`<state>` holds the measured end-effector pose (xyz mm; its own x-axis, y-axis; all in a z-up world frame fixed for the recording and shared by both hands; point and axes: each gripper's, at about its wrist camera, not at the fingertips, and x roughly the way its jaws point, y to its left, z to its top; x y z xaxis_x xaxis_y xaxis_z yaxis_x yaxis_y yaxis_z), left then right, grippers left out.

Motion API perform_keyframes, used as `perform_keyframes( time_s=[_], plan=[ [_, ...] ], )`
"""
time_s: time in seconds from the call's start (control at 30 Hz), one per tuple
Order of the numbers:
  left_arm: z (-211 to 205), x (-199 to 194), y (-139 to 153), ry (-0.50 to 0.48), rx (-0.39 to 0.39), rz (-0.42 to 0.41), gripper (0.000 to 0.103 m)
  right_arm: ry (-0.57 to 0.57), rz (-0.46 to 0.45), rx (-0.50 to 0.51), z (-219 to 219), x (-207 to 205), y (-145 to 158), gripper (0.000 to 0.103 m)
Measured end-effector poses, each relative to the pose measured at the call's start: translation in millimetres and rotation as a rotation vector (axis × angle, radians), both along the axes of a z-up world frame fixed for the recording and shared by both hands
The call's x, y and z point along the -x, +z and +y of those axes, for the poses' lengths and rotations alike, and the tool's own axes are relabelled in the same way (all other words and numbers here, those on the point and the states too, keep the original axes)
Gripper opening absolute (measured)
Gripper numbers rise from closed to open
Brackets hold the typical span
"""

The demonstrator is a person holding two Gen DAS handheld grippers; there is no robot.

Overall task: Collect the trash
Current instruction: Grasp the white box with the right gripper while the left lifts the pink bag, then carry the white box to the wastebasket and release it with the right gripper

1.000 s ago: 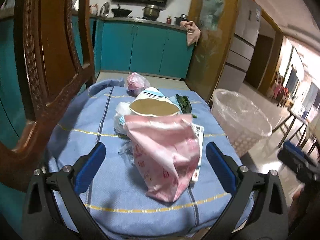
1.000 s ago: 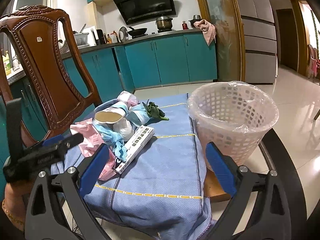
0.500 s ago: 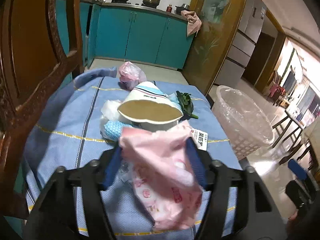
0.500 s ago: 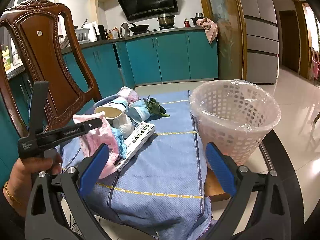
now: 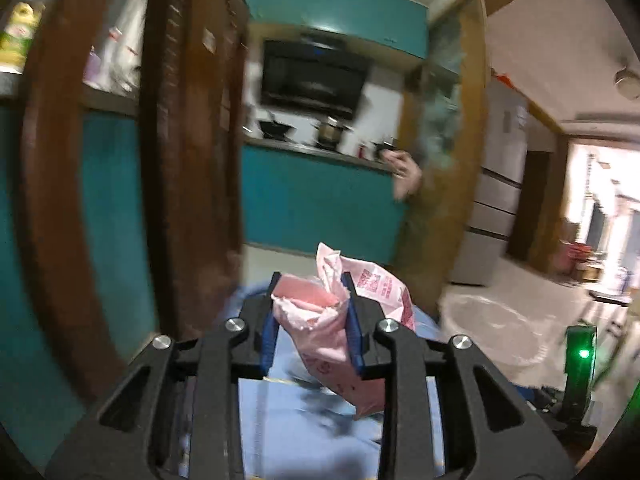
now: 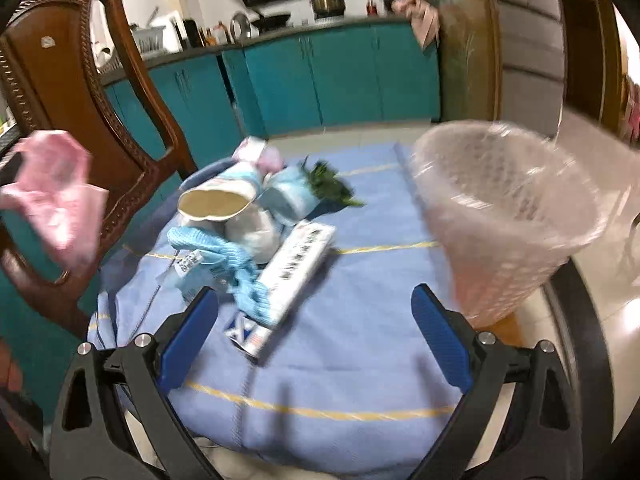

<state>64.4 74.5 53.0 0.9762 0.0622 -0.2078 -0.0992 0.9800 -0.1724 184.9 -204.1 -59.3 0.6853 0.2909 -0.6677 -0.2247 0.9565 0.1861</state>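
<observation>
A: Where's the pink bag (image 5: 332, 320) right now?

B: You have it pinched in your left claw (image 5: 311, 312), both blue pads pressed into its crumpled top, and it hangs clear above the desk (image 6: 360, 320). In the right wrist view it shows as a pink blur at the far left, in front of the chair (image 6: 100, 100).

A: So which step am I on?

B: I'd say the carry: one piece of trash lifted, not yet dropped. The bin (image 6: 508, 216) stands at the desk's right edge, lined with clear plastic, and looks empty as far as the blur lets me tell.

A: And my right claw (image 6: 316, 332)?

B: Spread wide and holding nothing, low over the near edge of the cloth.

A: What does the next move need?

B: Swing the bag across to your right, over the pile, until it hangs above the bin's mouth, then let go. It's limp, so carry it high enough that its tail clears the cup (image 6: 216, 204) and the box (image 6: 292, 276).

A: What's left?

B: The cup, the box, the blue net (image 6: 224, 256), the greens (image 6: 332, 184) and some wrappers behind.
</observation>
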Motion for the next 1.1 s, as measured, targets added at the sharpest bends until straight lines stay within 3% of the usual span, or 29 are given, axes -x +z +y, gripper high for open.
perform_keyframes(
  time_s=[0.07,0.13,0.27,0.43,0.5,0.53,0.63,0.67,0.8,1.0,1.1],
  plan=[
    [-1.7,-1.7,-4.2,0.012,-0.019,0.011,0.029,0.001,0.027,0.041,22.5,-13.6,-10.8,0.092],
    [-4.4,-4.9,-9.1,0.007,-0.032,0.039,0.029,-0.027,0.036,0.053,30.1,-23.0,-17.2,0.081],
    [-5.1,-6.0,-10.9,0.009,-0.038,0.042,0.029,-0.112,0.076,0.003,23.9,-49.3,-23.4,0.079],
    [-1.9,-10.3,-12.2,0.006,-0.036,0.049,0.029,-0.085,0.171,0.01,40.5,-78.8,-41.6,0.065],
    [-2.4,-13.7,-13.7,0.002,-0.041,0.057,0.029,-0.051,0.205,0.015,47.5,-83.8,-50.7,0.043],
    [-3.0,-14.8,-13.8,-0.001,-0.044,0.06,0.029,-0.041,0.206,0.014,48.4,-84.8,-52.0,0.042],
    [-4.5,-20.2,-11.7,-0.003,-0.057,0.065,0.029,-0.02,0.152,-0.031,34.9,-75.9,-30.1,0.036],
    [-3.1,-20.1,-11.2,-0.004,-0.058,0.065,0.029,-0.012,0.115,-0.049,25.9,-68.3,-16.2,0.029],
    [-4.7,-22.7,-10.7,-0.018,-0.053,0.071,0.029,0.042,-0.037,-0.068,-10.1,-28.4,27.5,0.021],
    [-19.2,-30.4,-12.6,-0.06,-0.069,0.095,0.029,0.09,-0.069,-0.078,-39.3,5.8,29.2,0.02],
    [-25.7,-31.3,-12.5,-0.066,-0.072,0.093,0.029,0.11,-0.131,-0.074,-38.3,15.4,38.3,0.019]
  ],
)
